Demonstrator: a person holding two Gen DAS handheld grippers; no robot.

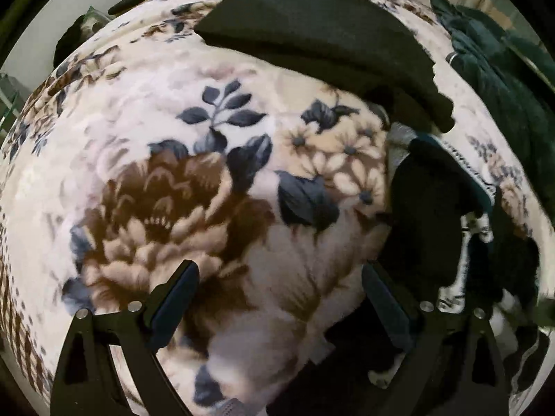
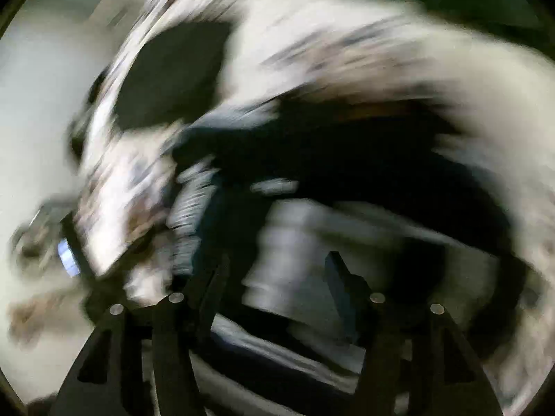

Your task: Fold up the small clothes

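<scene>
My left gripper (image 1: 279, 294) is open and empty above a floral fleece blanket (image 1: 173, 173). A folded dark garment (image 1: 322, 34) lies flat at the far side of the blanket. A heap of dark and grey small clothes (image 1: 437, 208) lies to the right, beside the right finger (image 1: 385, 301). The right wrist view is badly motion-blurred. My right gripper (image 2: 277, 277) is open over a grey and dark piece of clothing (image 2: 295, 235); I cannot tell whether it touches it. The folded dark garment (image 2: 170, 76) shows at upper left.
A dark green quilted cover (image 1: 499, 69) lies at the far right of the bed. A small black object (image 1: 133, 1) sits at the blanket's far left edge. The bed's left edge (image 2: 83, 208) drops to a pale floor with blurred objects.
</scene>
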